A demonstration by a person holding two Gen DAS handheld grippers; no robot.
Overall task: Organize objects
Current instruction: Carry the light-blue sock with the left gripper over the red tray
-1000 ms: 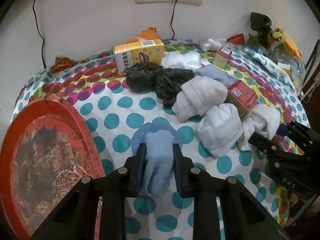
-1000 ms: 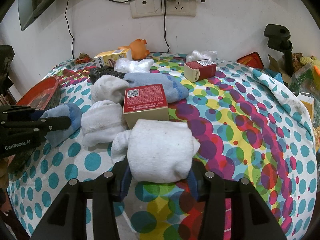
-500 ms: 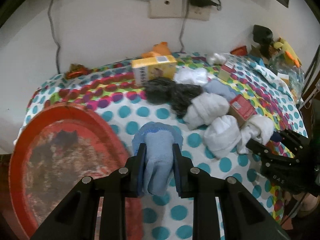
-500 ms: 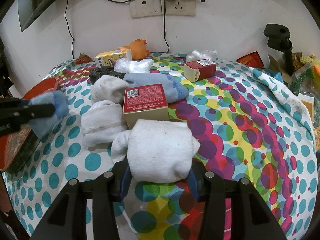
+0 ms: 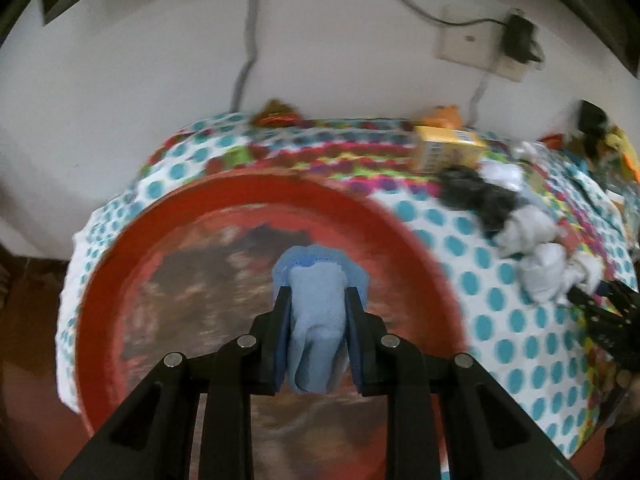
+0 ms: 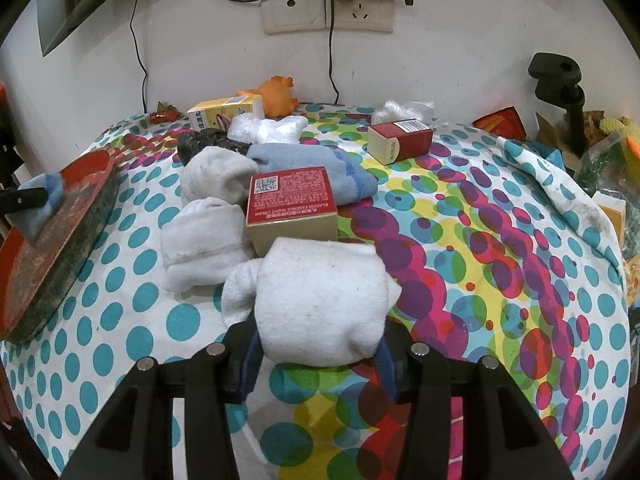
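Note:
My left gripper (image 5: 318, 300) is shut on a light blue rolled sock (image 5: 318, 312) and holds it above the middle of a worn red round tray (image 5: 132, 248). In the right wrist view the tray (image 6: 80, 200) lies at the left, with the blue sock (image 6: 48, 196) over it. My right gripper (image 6: 316, 344) is shut on a white rolled sock (image 6: 320, 296), which rests low on the dotted tablecloth (image 6: 480, 280). Two more white socks (image 6: 204, 240) lie left of it.
A red and tan box (image 6: 292, 204) stands just behind the white sock. A flat blue sock (image 6: 320, 168), a black bag (image 6: 208, 144), a yellow box (image 6: 224, 114), an orange toy (image 6: 276, 96) and a small red box (image 6: 400, 140) lie farther back. The wall is behind.
My left gripper has carried the blue sock leftward from the tablecloth to above the red tray. The right gripper and its white sock have not moved.

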